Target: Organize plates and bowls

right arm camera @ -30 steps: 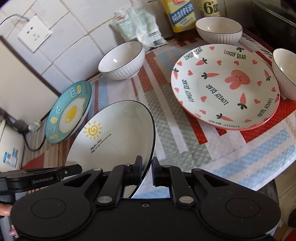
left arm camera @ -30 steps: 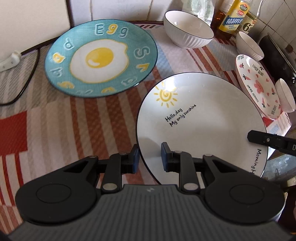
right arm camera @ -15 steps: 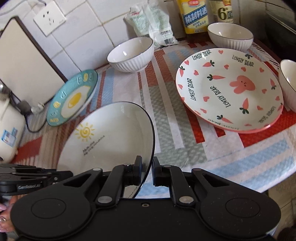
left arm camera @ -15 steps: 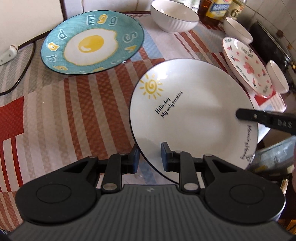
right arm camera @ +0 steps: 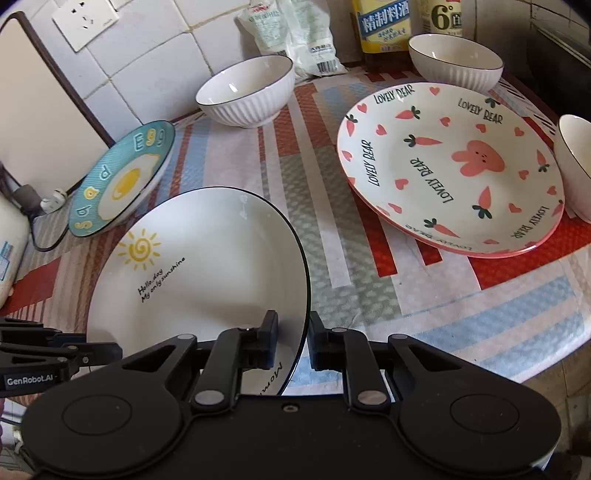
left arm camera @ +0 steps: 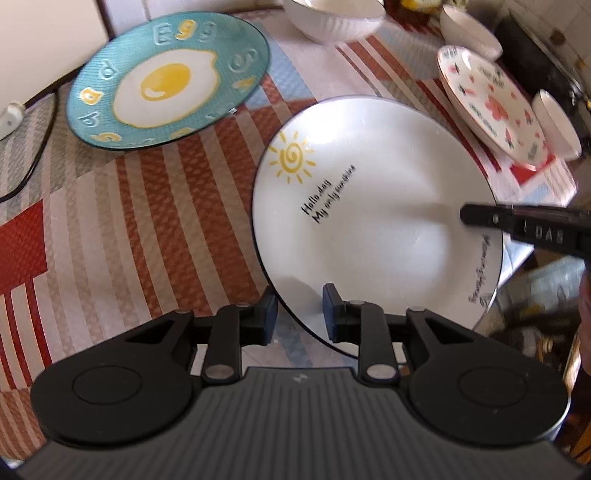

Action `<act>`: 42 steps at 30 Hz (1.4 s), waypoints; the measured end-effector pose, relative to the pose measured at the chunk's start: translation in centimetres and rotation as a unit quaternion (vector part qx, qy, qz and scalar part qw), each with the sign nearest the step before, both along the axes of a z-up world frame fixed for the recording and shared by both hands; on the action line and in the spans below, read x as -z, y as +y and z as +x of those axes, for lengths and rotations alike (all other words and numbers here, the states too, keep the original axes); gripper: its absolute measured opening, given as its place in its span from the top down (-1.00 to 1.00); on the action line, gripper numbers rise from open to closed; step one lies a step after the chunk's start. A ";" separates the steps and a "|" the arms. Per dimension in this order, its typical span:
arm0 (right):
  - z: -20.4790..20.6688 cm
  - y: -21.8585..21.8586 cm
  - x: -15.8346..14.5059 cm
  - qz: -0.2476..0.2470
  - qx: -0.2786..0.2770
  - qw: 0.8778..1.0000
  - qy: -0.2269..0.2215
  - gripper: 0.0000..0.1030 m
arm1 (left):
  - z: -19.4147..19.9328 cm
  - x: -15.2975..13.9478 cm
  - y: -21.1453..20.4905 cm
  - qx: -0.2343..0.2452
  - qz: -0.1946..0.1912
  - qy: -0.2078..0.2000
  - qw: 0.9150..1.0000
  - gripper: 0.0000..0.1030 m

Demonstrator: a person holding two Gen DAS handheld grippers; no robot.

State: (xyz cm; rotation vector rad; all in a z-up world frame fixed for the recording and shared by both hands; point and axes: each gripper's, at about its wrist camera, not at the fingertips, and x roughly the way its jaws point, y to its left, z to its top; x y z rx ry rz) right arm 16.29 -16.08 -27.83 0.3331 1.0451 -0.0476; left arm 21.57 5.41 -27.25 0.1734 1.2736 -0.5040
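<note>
Both grippers, left point(left arm camera: 298, 312) and right point(right arm camera: 293, 341), are pinching the sunshine plate's point(right arm camera: 207, 269) rim, so I'd be keeping it level heading toward the egg plate point(right arm camera: 122, 184).

My left gripper point(left arm camera: 299, 314) has its jaws clamped on the near rim of the sun plate point(left arm camera: 373, 229); the right gripper point(left arm camera: 524, 225) grips its far edge, egg plate point(left arm camera: 168, 79) beyond.

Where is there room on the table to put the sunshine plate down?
Bare cloth shows between the egg plate, the ribbed bowl and the bear plate, and along the near edge below the bear plate. The far right is crowded with two small bowls and bottles.
</note>
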 end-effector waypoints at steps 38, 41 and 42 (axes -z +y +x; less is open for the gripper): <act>-10.7 -2.7 -16.2 -0.086 0.016 0.986 -0.145 -0.30 | -3.5 -15.2 -5.6 0.090 -0.077 -0.073 0.990 -0.06; -10.8 -4.6 -17.4 -0.084 0.011 0.985 -0.148 -0.31 | -3.0 -15.5 -7.0 0.071 -0.083 -0.077 0.991 -0.06; -10.8 -5.1 -17.7 -0.086 0.009 0.985 -0.150 -0.31 | -2.8 -15.6 -7.4 0.064 -0.084 -0.076 0.992 -0.06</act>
